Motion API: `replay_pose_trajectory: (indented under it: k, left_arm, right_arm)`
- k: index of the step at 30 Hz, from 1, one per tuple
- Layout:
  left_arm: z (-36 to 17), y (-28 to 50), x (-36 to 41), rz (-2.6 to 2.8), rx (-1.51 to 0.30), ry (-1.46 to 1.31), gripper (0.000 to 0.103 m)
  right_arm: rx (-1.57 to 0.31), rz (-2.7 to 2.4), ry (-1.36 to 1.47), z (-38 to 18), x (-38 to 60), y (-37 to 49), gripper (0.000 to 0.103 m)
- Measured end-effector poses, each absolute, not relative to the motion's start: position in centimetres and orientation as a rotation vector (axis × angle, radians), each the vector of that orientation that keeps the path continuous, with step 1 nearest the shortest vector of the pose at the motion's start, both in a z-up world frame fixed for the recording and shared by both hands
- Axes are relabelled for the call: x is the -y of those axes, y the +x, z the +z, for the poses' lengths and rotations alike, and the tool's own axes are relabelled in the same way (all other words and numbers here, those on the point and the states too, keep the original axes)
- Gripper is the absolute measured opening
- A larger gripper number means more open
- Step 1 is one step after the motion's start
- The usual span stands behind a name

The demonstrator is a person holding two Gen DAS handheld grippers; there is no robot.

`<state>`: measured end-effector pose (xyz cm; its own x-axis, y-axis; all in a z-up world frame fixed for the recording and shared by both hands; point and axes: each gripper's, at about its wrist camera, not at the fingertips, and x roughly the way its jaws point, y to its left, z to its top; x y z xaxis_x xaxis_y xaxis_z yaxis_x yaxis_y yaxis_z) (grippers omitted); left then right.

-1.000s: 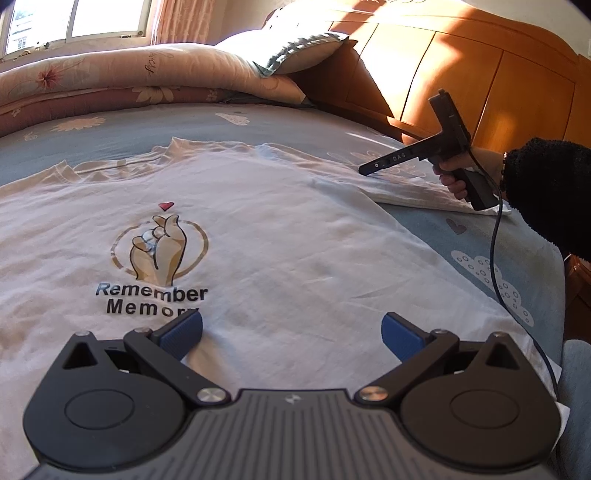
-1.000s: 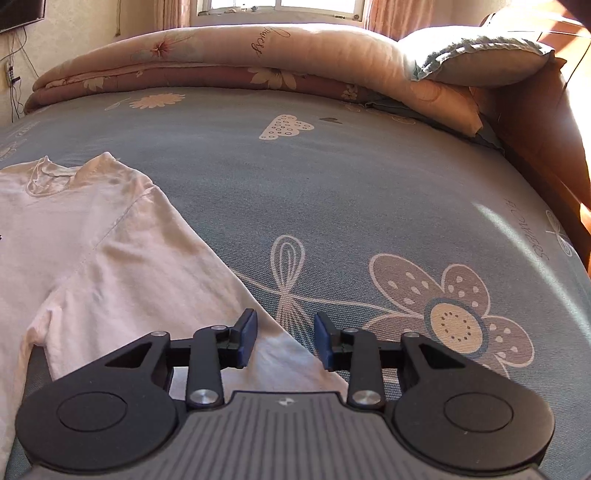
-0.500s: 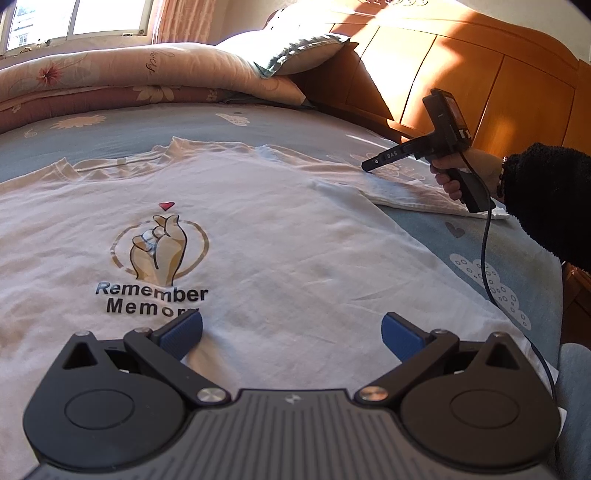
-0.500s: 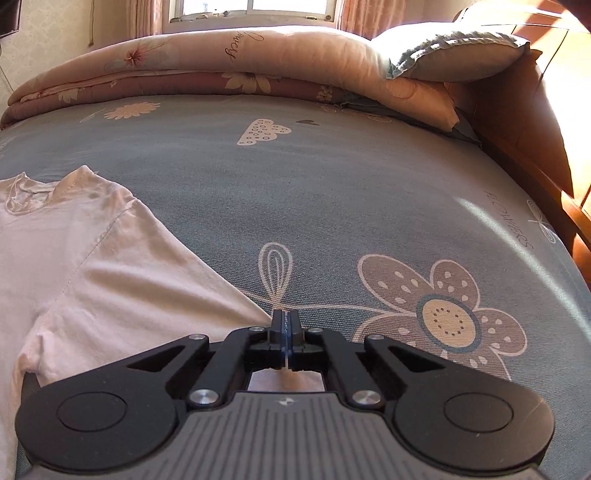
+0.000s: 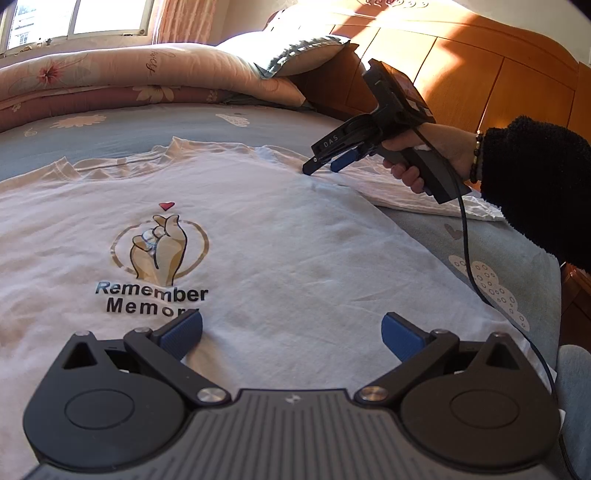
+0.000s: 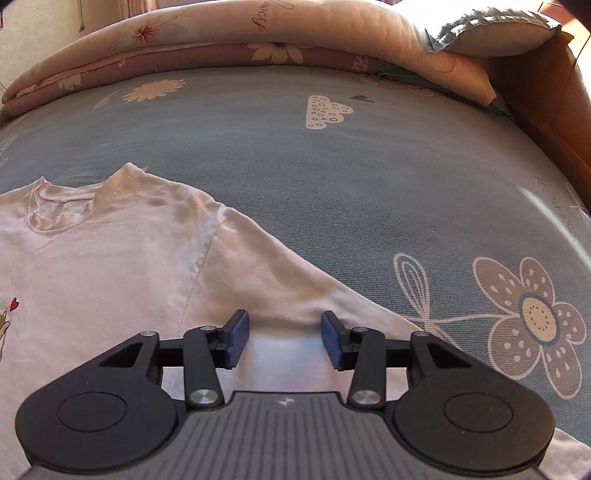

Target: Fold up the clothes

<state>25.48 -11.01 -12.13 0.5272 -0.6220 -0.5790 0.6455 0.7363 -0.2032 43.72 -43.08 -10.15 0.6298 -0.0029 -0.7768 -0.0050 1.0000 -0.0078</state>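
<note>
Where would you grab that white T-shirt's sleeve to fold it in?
Probably the sleeve's outer hem, coming from the open bed side, pinching from above. The sleeve lies flat and spread, so only its free edge gives the right gripper, jaws opening over it, a lip to lift.

Bed sheet [image 6: 369, 177]: grey-blue, printed with pale daisies, a dotted cloud [image 6: 328, 112], a small dark heart, a big brown flower [image 6: 532, 314] with dotted petals, and a line-drawn whisk shape beside it. Far edge: folded quilt [image 6: 229, 33], peach over dusty pink, floral print, some script lettering on the top fold. Pillow [image 5: 291, 51] with a fringed grey edge rests on the quilt's right end, against the headboard [image 5: 480, 77], which is orange-brown wood in panels with sun patches on it. Window [image 5: 77, 22] top left in the left view, pink curtain [image 5: 184, 20] just beside it. Sunlight streak across the sheet at right.
</note>
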Motion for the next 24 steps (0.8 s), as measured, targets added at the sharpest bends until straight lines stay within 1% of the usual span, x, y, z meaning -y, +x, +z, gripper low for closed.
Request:
replay_pose_trajectory:
  k: [3,5,8,12,13,17,24]
  left_arm:
    - [-12.1,25.5,10.9,-0.760,-0.675,0.031,0.102]
    - [-12.1,25.6,10.7,-0.763,-0.675,0.019,0.102]
    - [-12.1,25.7,10.5,-0.767,-0.675,-0.001,0.102]
    - [-12.1,25.7,10.5,-0.766,-0.674,-0.001,0.102]
    - [-12.1,25.8,10.5,-0.768,-0.675,-0.004,0.102]
    - [-12.1,25.9,10.3,-0.774,-0.676,-0.012,0.102]
    - [-12.1,25.9,10.3,-0.776,-0.675,-0.016,0.102]
  right_arm:
    - [-0.898,-0.092,0.068,-10.1,44.3,45.4,0.065]
    - [-0.917,-0.147,0.117,-9.3,44.6,45.7,0.065]
    - [-0.905,-0.090,0.174,-7.3,43.6,44.7,0.065]
    - [-0.911,-0.057,0.082,-6.1,40.4,45.1,0.065]
    - [-0.924,-0.071,0.064,-6.4,40.0,45.6,0.065]
    - [-1.004,-0.114,0.170,-9.2,41.0,47.7,0.065]
    - [-0.907,-0.184,0.176,-10.0,42.5,49.6,0.067]
